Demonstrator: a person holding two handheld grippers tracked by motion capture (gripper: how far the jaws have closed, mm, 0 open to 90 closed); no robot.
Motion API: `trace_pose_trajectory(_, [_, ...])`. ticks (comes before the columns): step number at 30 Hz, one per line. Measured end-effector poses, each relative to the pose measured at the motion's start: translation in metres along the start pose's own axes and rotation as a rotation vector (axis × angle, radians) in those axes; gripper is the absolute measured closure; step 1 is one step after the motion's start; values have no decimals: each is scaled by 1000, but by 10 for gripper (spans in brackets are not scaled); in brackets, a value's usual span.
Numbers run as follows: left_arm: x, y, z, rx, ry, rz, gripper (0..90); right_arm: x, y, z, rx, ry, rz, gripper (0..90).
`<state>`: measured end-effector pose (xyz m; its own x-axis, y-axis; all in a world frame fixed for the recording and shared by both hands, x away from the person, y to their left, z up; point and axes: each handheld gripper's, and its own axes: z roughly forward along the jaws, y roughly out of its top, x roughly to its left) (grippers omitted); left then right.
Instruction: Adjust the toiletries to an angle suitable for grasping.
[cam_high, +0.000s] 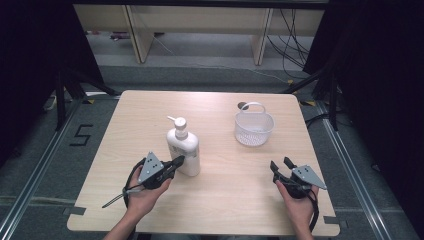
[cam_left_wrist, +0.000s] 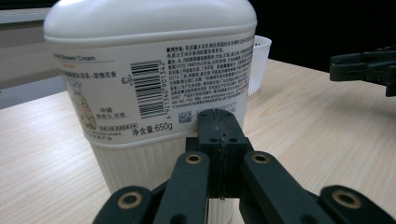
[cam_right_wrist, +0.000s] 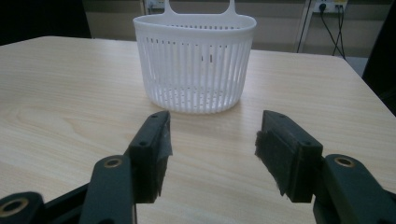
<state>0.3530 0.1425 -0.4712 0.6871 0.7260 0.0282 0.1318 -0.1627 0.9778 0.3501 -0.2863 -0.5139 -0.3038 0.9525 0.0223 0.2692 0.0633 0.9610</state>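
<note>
Pump bottle (cam_high: 183, 150) upright on table (cam_high: 225, 210), left of centre, pump head up, label side facing near. White slotted basket (cam_high: 254, 128) standing far right, well apart from bottle, handle loop at its far rim, nothing visible inside.

Left gripper (cam_high: 178, 161) low at near-left of bottle, jaws pressed fully together, tip at or just against lower body of bottle; no grip on it. Left gripper view: closed tips (cam_left_wrist: 219, 126) right in front of label, ribbed lower part of bottle (cam_left_wrist: 154, 70) behind, edge of basket (cam_left_wrist: 261, 60) peeking out at right. Contact or hairline gap: cannot tell for sure.

Right gripper (cam_high: 281, 165) near right, resting low over table, jaws about half spread, nothing between them. Right gripper view: pads (cam_right_wrist: 275, 158) bare, pointed straight at basket (cam_right_wrist: 196, 65) farther off.

Step in hand, as judged: nudging or lining up on bottle with closed left tips, before any pick-up. Likely goal: bottle into basket.

Next move calls for: spreading left jaws wide enough for bottle body, closing around the narrower sides, above the ribbed part for balance. Tall and top-heavy, so risk of tipping from a low push. Basket light; steadying with right gripper probably useful at drop-in.
</note>
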Motion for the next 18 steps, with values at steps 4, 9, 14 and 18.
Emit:
trace_pose_trajectory(4, [-2, 2, 5, 3, -4, 1, 899, 0, 0, 0, 2, -3, -3, 443])
trace_pose_trajectory(9, [-4, 3, 14, 1, -6, 7, 899, 0, 0, 1, -14, 5, 3, 442])
trace_pose_trajectory(14, [-4, 4, 17, 2, -5, 4, 898, 0, 0, 0, -3, -5, -3, 442])
trace_pose_trajectory(18, [-4, 5, 20, 9, 1, 10, 899, 0, 0, 1, -10, 0, 3, 441])
